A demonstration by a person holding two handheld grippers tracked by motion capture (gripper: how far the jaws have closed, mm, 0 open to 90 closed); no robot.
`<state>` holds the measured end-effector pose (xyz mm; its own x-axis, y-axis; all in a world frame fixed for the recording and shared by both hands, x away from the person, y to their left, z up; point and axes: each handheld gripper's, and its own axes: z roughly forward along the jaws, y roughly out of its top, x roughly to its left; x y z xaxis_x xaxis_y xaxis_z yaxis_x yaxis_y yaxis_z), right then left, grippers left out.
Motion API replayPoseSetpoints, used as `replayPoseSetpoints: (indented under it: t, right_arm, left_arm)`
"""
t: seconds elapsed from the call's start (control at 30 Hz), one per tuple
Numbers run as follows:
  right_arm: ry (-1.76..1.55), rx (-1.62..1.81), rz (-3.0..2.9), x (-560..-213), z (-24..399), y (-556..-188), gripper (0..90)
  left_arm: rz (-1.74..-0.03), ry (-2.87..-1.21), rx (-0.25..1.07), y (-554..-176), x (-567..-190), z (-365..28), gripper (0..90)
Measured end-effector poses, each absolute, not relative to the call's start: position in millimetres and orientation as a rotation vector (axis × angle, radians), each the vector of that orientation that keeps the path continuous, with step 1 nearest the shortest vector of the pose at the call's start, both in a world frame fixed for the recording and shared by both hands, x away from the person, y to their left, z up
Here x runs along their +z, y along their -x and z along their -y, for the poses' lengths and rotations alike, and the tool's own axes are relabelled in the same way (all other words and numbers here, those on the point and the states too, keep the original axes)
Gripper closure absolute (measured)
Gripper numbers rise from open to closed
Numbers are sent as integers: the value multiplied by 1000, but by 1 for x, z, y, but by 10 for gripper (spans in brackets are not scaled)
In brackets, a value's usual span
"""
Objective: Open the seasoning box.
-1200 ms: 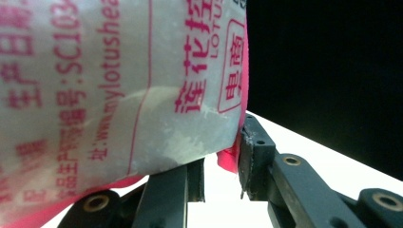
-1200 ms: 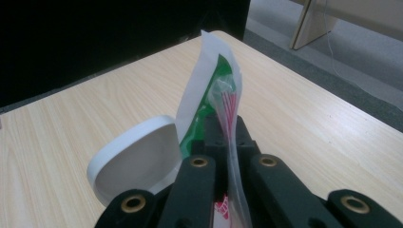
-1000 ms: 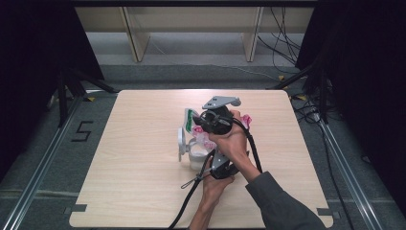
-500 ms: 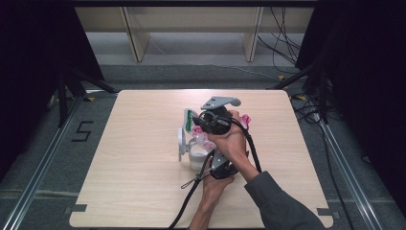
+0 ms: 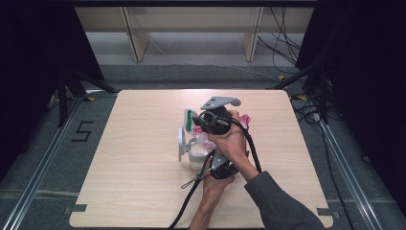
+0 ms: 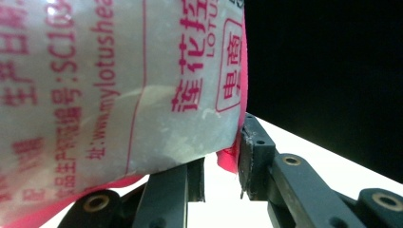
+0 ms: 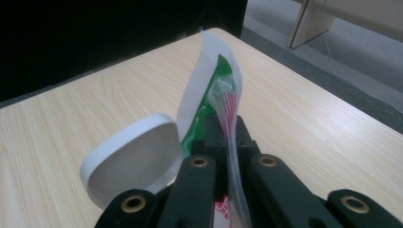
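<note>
High view showed you mid-job near the middle of the surface (image 5: pixel 143 191): your right claw (image 7: pixel 227 124) pinched the plastic bag (image 6: pixel 119 85) at its top edge, your left claw (image 6: pixel 221 161) clamped its pink seam, the white container (image 5: pixel 196 155) open below, pouring apparently undone.

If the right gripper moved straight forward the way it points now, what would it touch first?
The right gripper is already shut on a thin plastic bag. Just past it stands a white and green packet, probably met first. The white lid lies off to one side; depth is unclear.
</note>
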<state>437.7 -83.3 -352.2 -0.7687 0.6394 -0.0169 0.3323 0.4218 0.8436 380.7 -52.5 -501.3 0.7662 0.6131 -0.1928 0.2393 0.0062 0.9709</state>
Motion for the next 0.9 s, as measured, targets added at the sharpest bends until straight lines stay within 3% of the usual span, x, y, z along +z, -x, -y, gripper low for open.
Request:
replayPoseSetpoints:
  t: [0.9]
  right_arm:
    - [-833,1273,-2364,-350,83,-438,900]
  left_arm:
    - [-701,-1564,332,-381,-500,52,741]
